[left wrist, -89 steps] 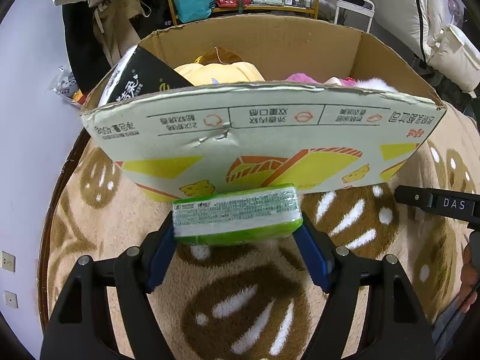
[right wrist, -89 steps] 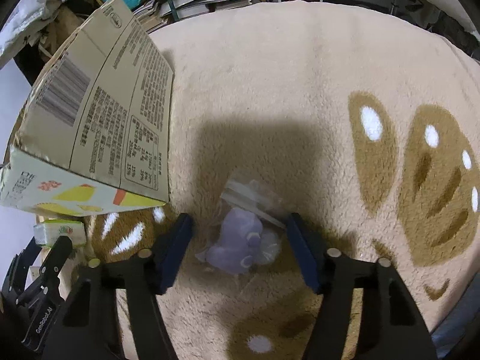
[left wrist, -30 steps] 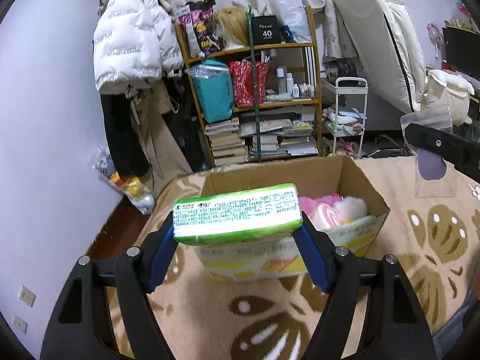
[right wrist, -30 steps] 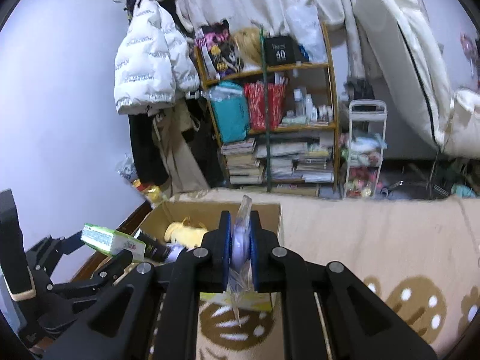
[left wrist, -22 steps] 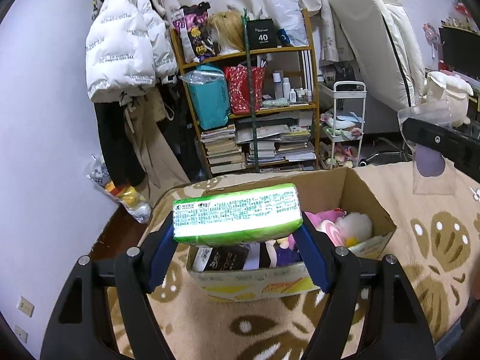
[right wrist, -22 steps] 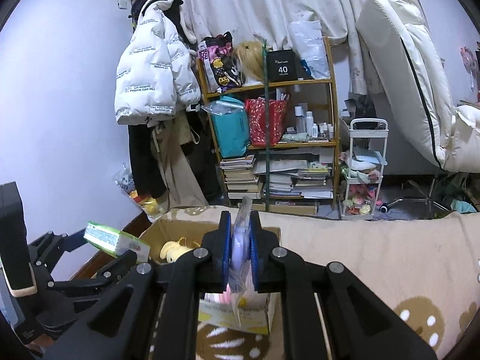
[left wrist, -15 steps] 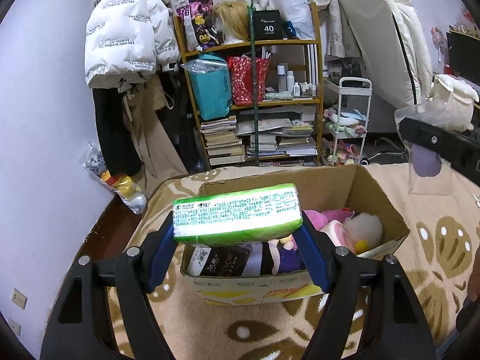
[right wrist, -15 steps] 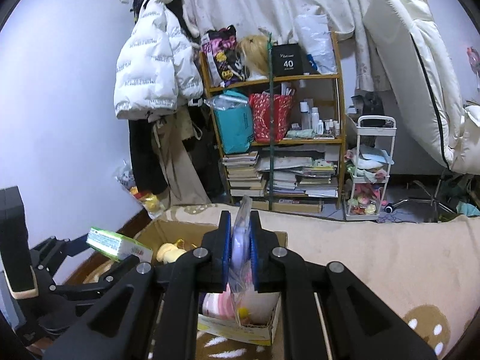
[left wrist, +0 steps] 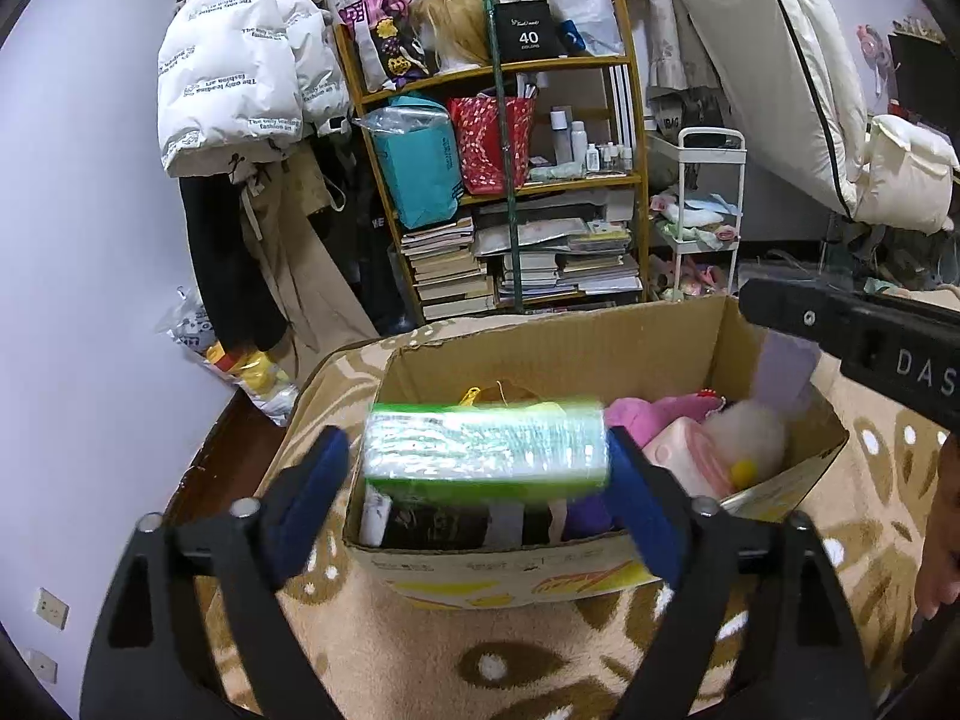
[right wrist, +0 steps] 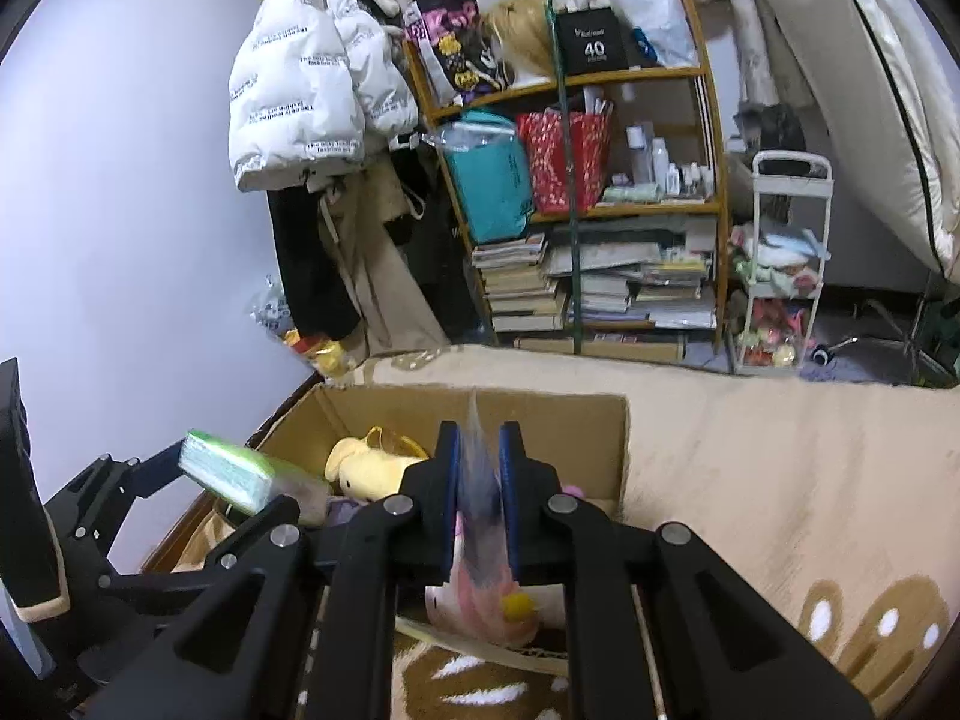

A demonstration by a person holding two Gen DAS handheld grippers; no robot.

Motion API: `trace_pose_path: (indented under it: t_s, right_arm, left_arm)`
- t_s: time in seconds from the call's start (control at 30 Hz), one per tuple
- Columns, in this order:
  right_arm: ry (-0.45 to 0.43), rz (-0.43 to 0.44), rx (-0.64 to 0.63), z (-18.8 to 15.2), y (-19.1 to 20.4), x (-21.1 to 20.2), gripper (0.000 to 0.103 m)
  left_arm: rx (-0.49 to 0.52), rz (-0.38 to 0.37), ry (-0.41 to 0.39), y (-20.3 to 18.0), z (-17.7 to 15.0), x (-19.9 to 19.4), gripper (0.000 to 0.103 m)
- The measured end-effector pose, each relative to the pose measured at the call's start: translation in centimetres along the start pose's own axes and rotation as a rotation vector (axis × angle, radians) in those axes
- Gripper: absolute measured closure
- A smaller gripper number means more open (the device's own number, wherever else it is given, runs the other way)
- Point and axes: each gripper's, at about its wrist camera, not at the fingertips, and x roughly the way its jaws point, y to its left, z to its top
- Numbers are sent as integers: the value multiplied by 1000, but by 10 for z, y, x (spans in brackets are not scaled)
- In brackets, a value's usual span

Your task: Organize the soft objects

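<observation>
Over the open cardboard box (left wrist: 540,354) hangs a green tissue pack (left wrist: 486,444), blurred, between the jaws of my left gripper (left wrist: 474,462). Those jaws are opening: a gap shows at the left pad, and the pack no longer looks pressed. My right gripper (right wrist: 480,468) is shut on a clear bag with a purple plush toy (right wrist: 477,480), above the box's right half (right wrist: 540,420). In the left wrist view that bag (left wrist: 786,366) hangs under the right gripper's black finger. The box holds a pink plush (left wrist: 654,414), a white fluffy toy (left wrist: 750,432) and a yellow plush (right wrist: 372,468).
The box stands on a beige and brown patterned carpet (left wrist: 480,660) near the purple wall. Behind it are a crowded bookshelf (left wrist: 516,180), a white trolley (left wrist: 708,222), a hanging white jacket (left wrist: 234,72) and a leaning mattress (left wrist: 768,60). A person's hand (left wrist: 942,540) shows at the right edge.
My left jaws have spread and the green pack has come loose and blurred. Both grippers have sunk closer over the box; the right one still clamps the bag.
</observation>
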Motion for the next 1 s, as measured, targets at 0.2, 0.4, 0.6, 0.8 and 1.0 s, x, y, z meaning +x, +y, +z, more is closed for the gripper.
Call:
trace_pose_path:
  t_s: [0.2, 0.4, 0.6, 0.8, 1.0]
  right_arm:
    - [16, -7, 5, -4, -1, -3, 71]
    - [-24, -31, -25, 1, -2, -24, 46]
    - [-53, -60, -81, 6, 3, -48, 27]
    - [-111, -72, -52, 9, 1, -80, 0]
    - [-88, -88, -67, 5, 7, -105, 0]
  left_arm:
    - [-15, 10, -1, 3, -1, -7, 14]
    - [-29, 29, -3, 5, -4, -22, 10]
    - [-23, 54, -22, 4, -6, -45, 8]
    - [-44, 71, -32, 12, -9, -72, 4]
    - [-87, 74, -36, 25, -13, -96, 3]
